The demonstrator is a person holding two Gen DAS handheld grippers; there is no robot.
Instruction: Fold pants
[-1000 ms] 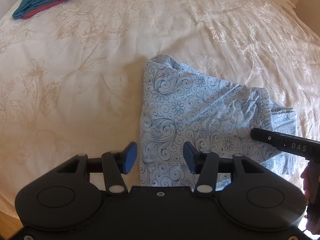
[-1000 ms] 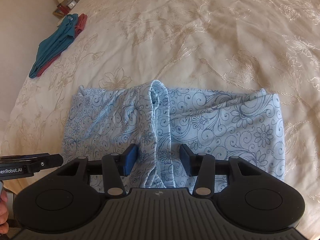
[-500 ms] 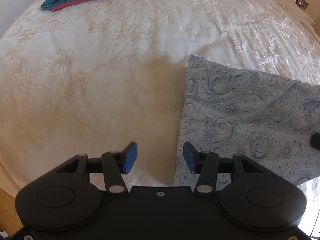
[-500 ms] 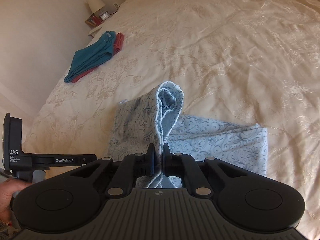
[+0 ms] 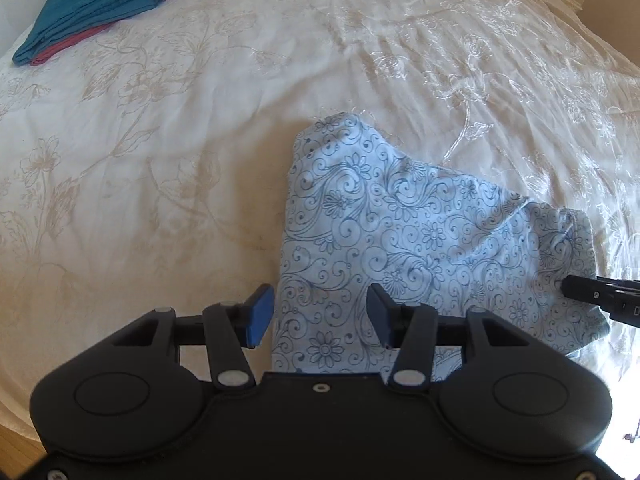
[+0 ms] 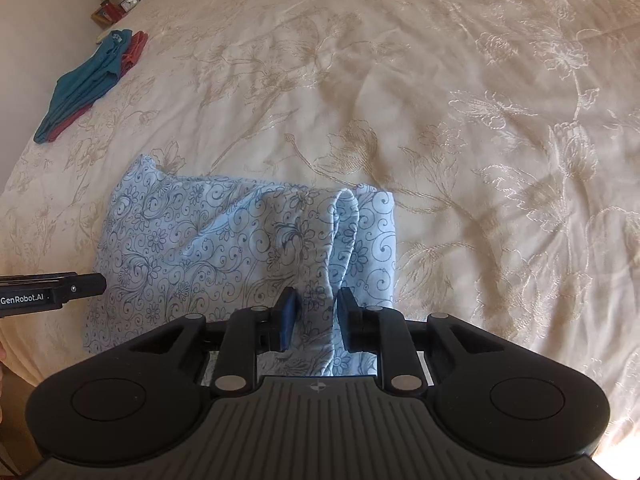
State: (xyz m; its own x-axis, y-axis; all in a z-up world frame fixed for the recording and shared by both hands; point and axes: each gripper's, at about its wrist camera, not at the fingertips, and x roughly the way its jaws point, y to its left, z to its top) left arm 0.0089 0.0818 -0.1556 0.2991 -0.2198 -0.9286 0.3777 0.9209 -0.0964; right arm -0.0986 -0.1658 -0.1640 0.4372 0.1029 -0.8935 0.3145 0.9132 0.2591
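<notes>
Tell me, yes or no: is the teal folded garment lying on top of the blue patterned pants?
No, the teal garment lies far from the pants.

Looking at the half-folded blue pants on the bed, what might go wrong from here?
1. The right gripper is opening around a raised ridge of the pants; released, that ridge may stay bunched.
2. The left gripper hangs open over the pants' left edge, gripping nothing, so a tug could drag the fold askew.
</notes>
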